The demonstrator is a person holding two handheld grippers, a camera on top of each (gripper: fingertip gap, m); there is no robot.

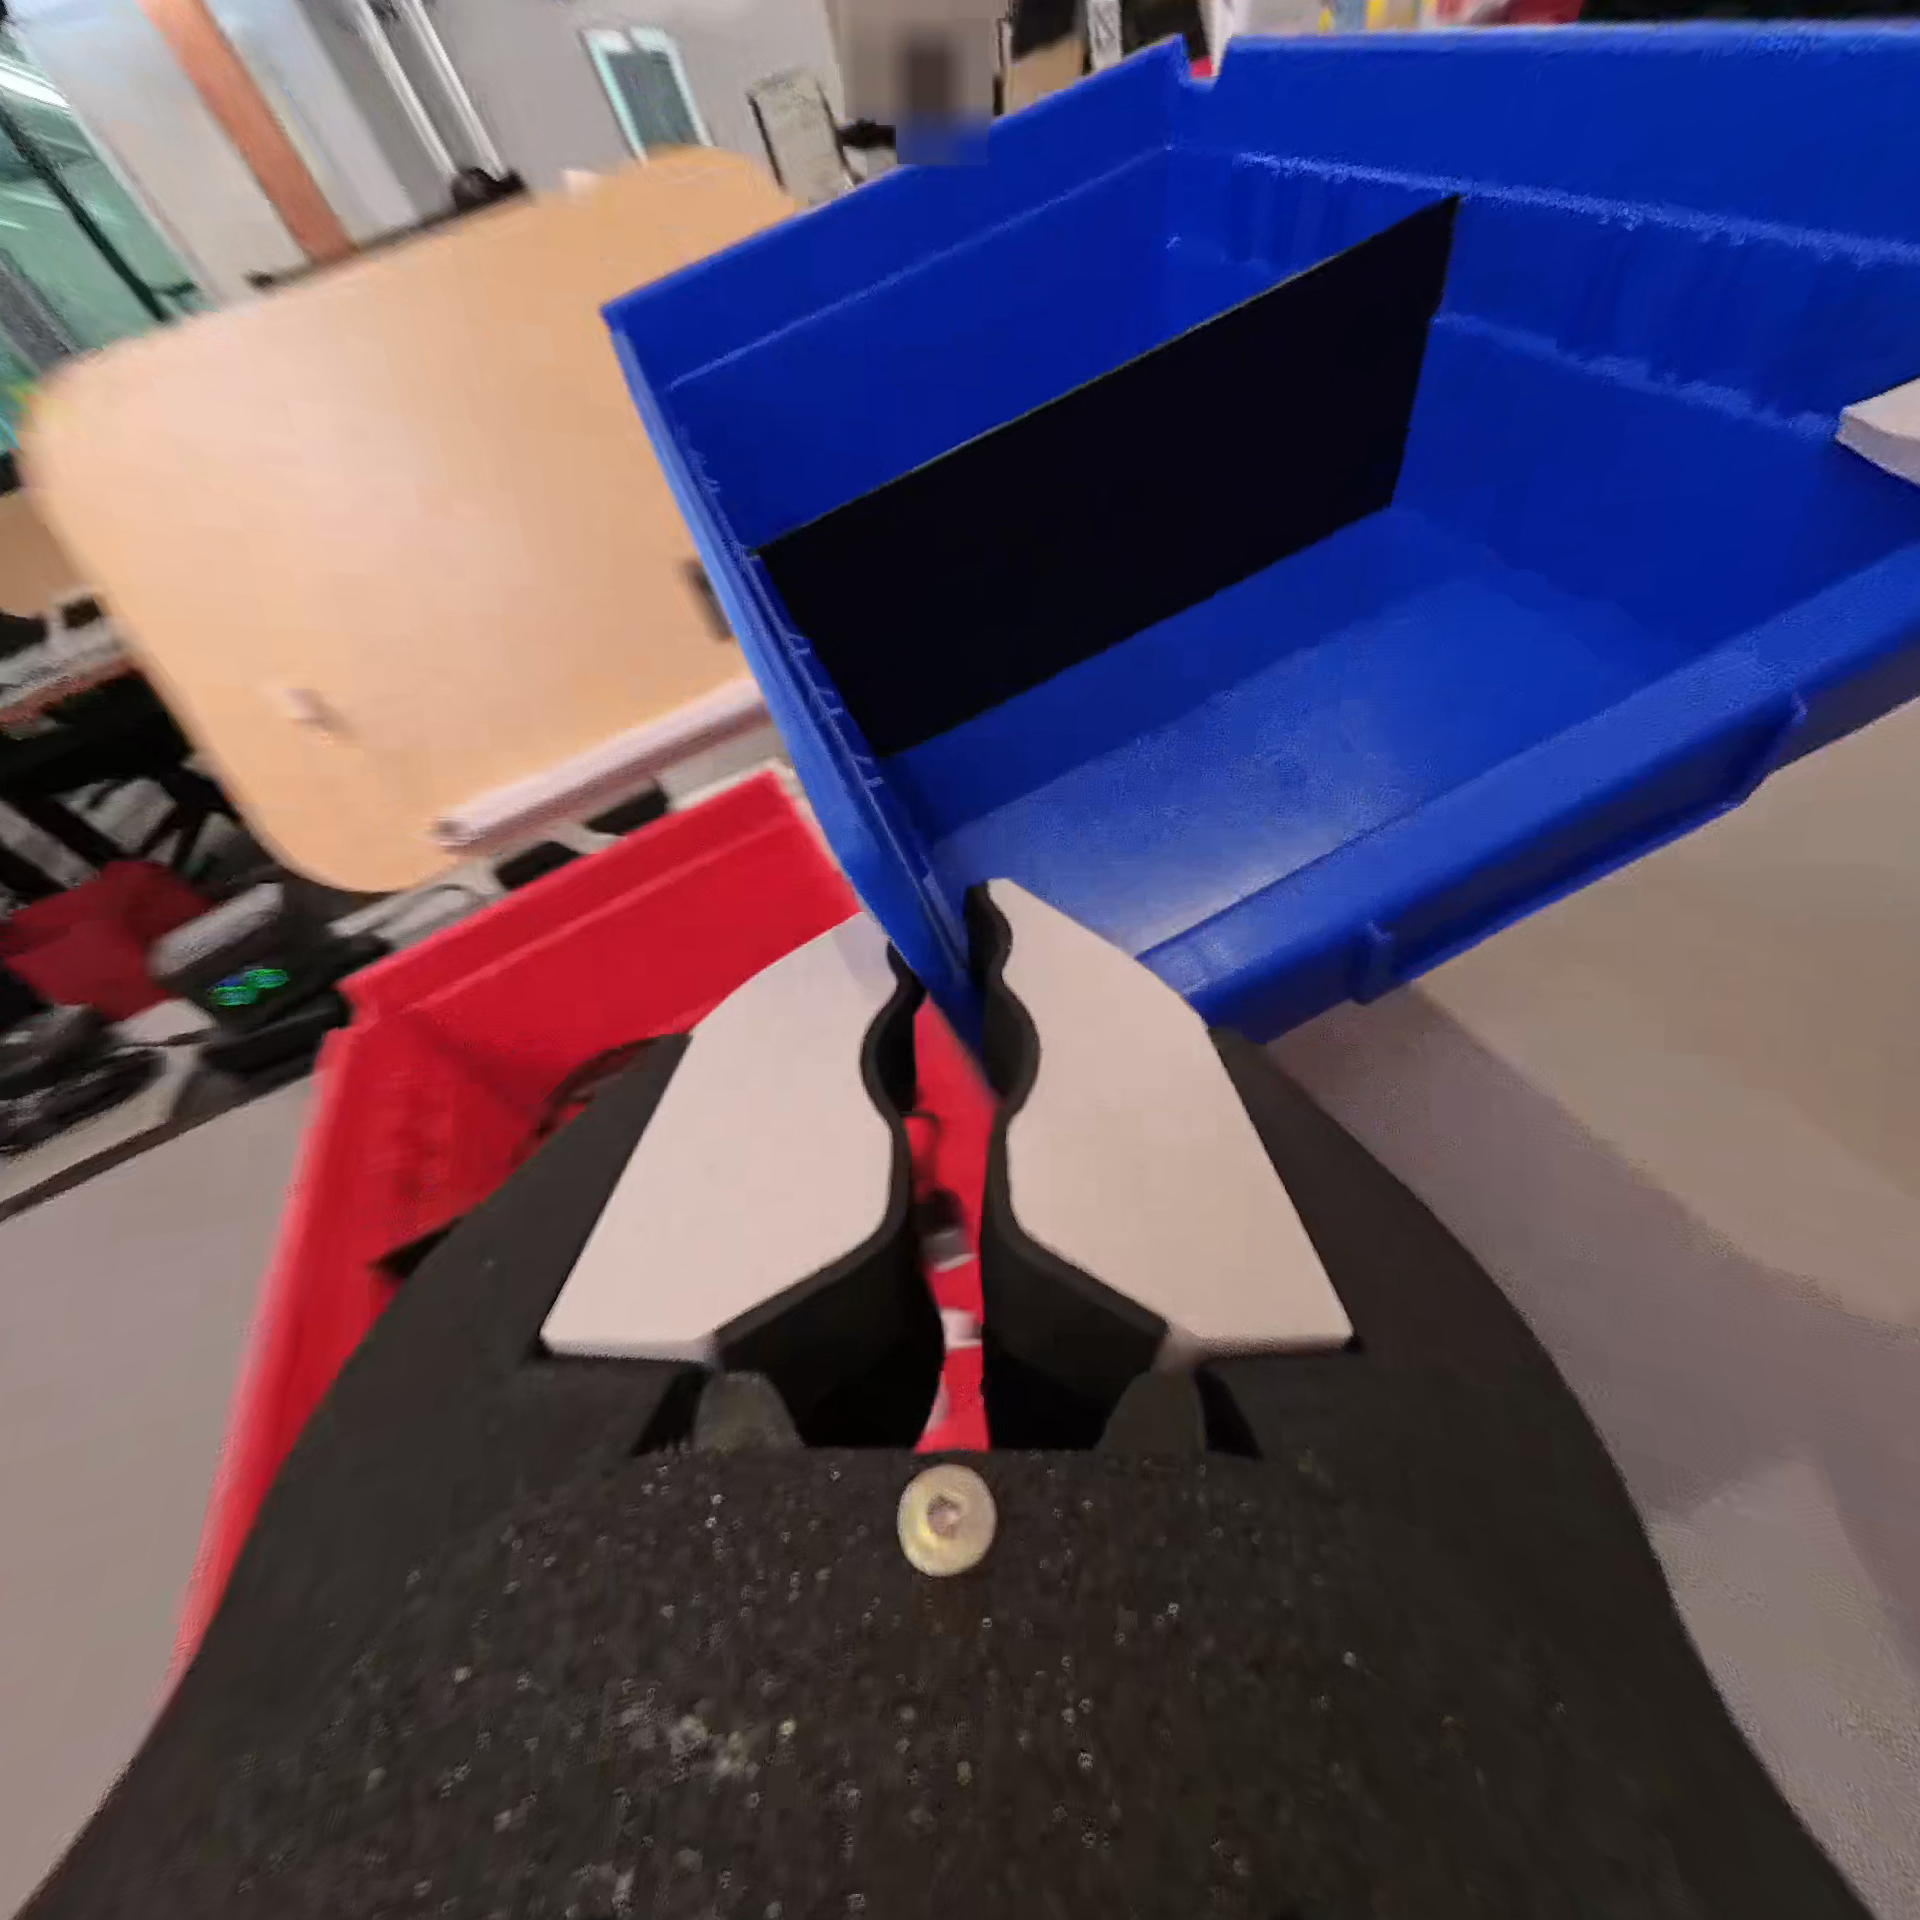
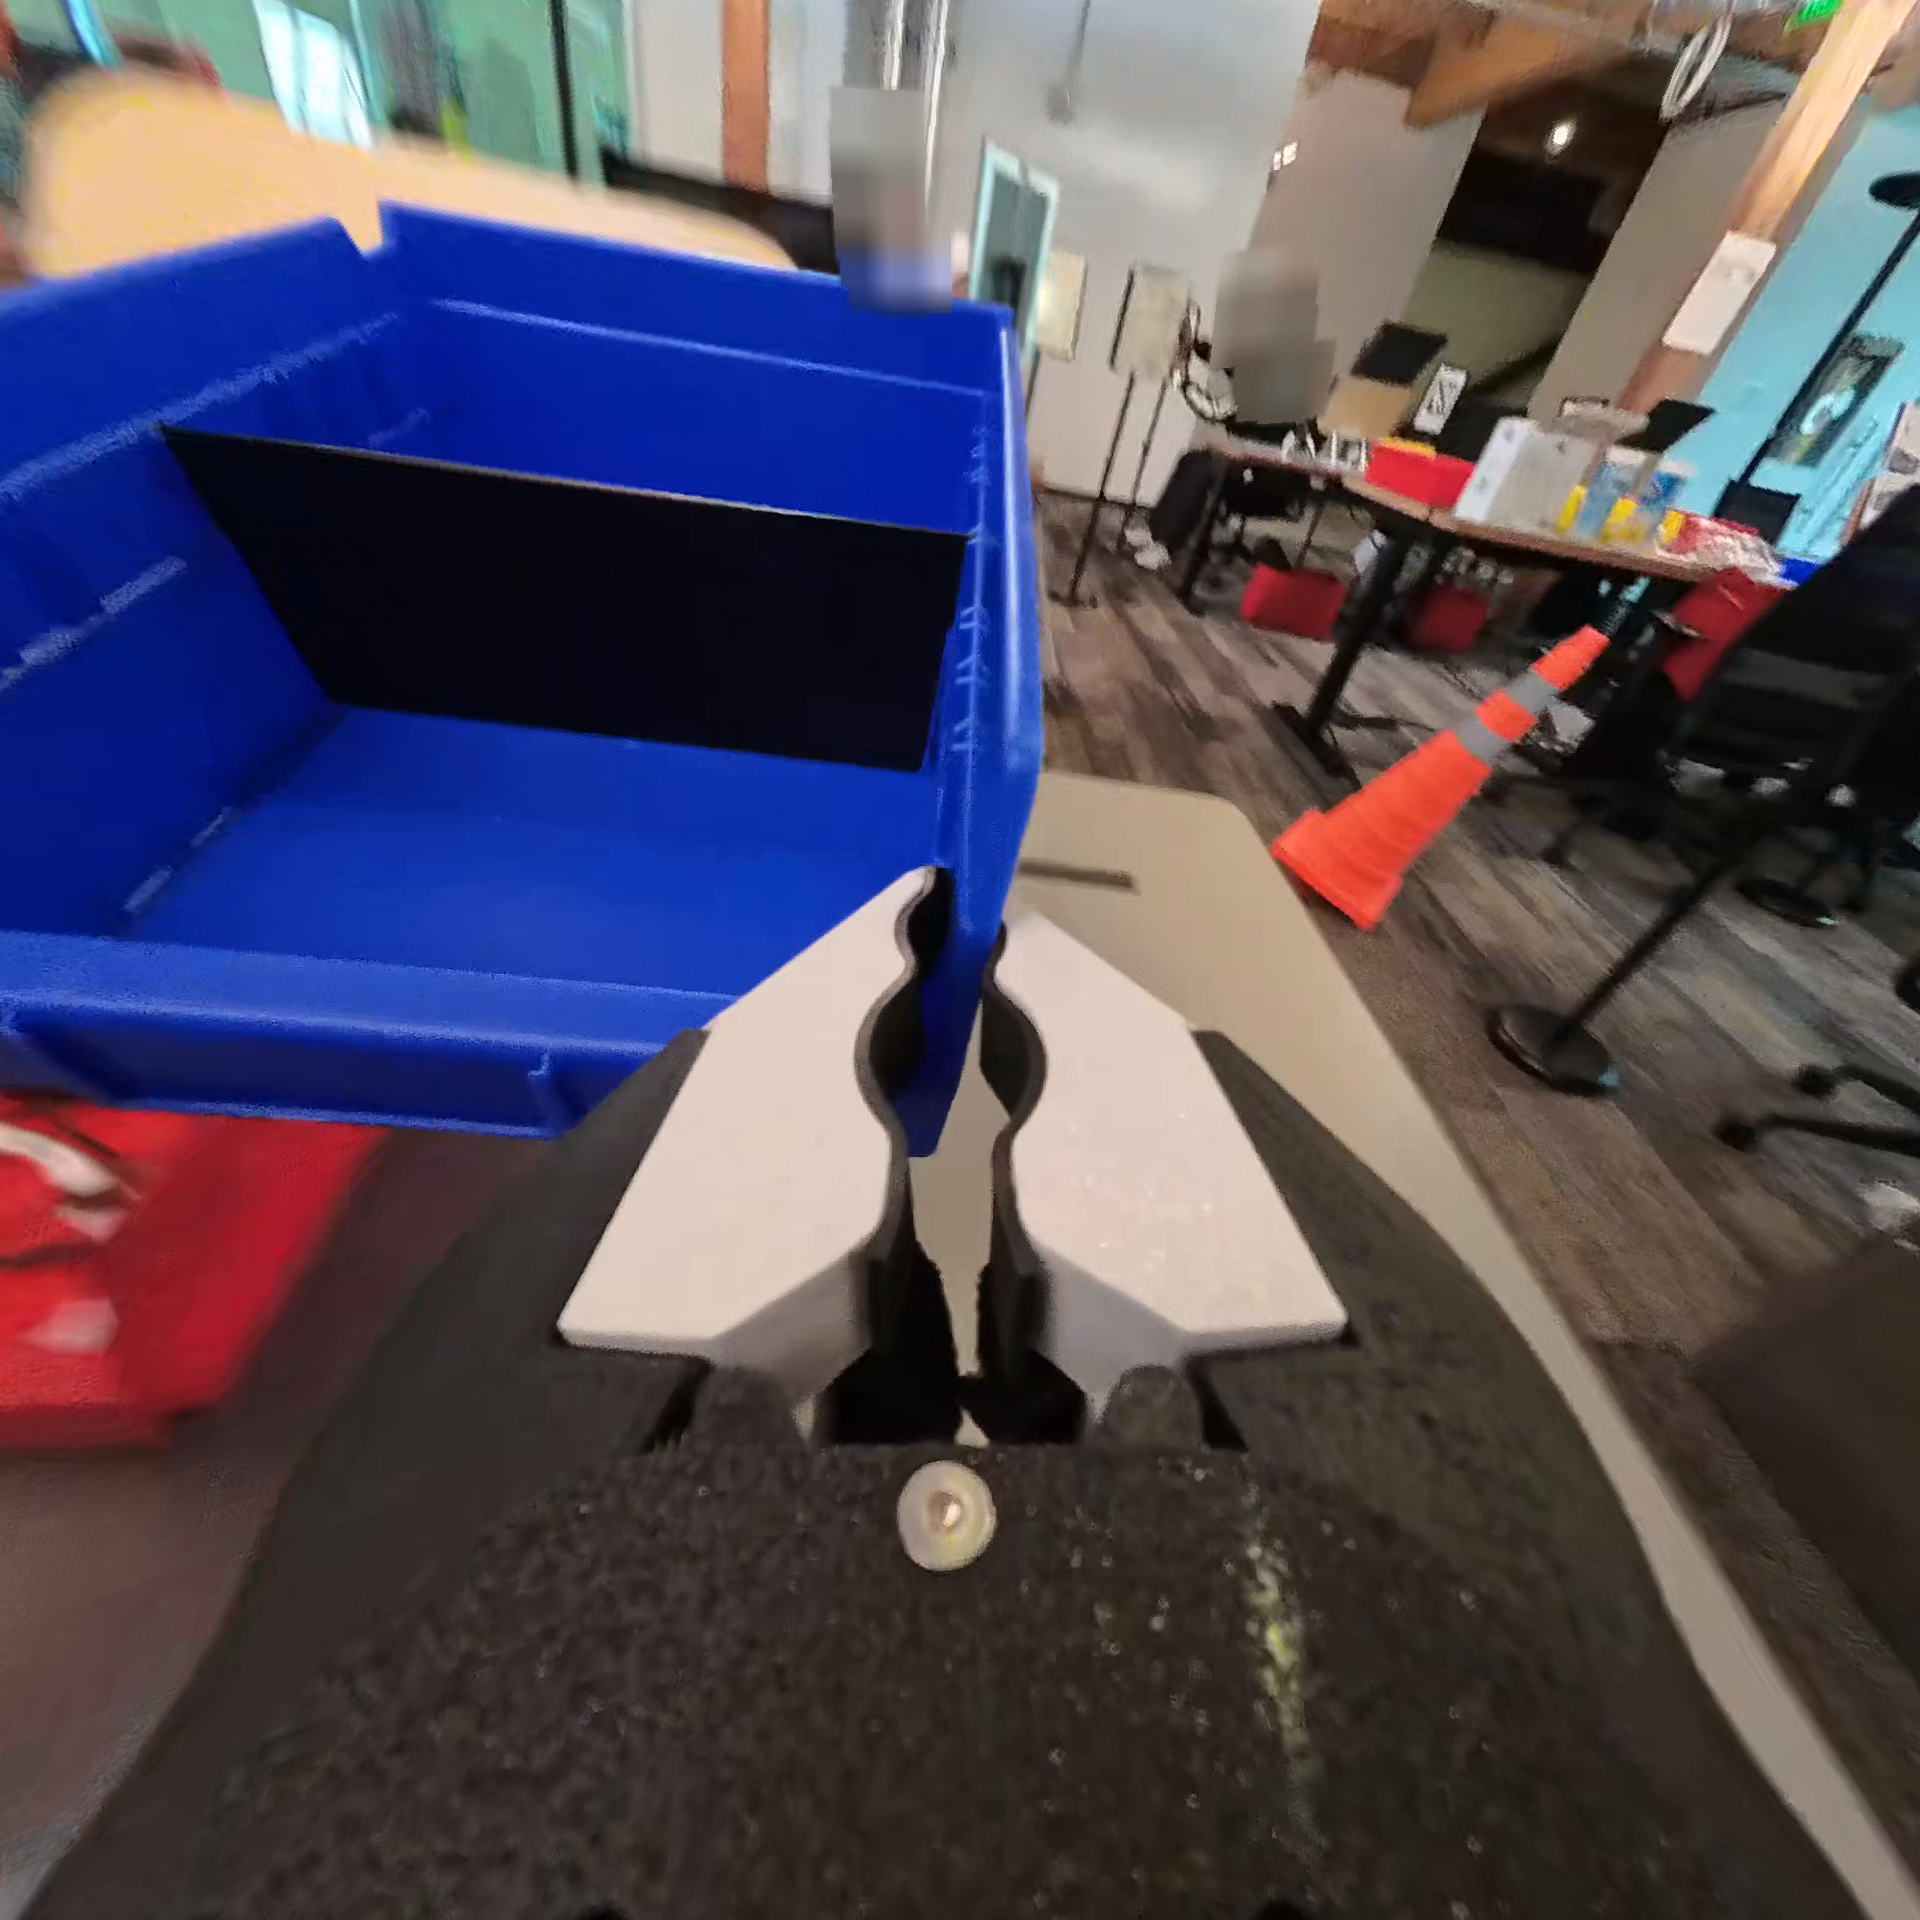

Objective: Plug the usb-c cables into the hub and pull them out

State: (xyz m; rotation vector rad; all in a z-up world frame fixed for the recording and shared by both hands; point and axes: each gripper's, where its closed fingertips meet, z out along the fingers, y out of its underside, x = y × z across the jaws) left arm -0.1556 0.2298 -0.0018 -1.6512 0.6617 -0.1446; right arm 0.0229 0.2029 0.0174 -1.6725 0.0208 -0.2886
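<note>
With each gripper pinching one side wall, left gripper and right gripper hold the empty blue bin aloft over a red bin, probably to move it. Cables and hub not visible.

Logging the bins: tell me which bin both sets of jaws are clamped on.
The blue bin: each gripper pinches one of its side walls and it is tilted. The red bin sits ungripped below it on the table.
</note>
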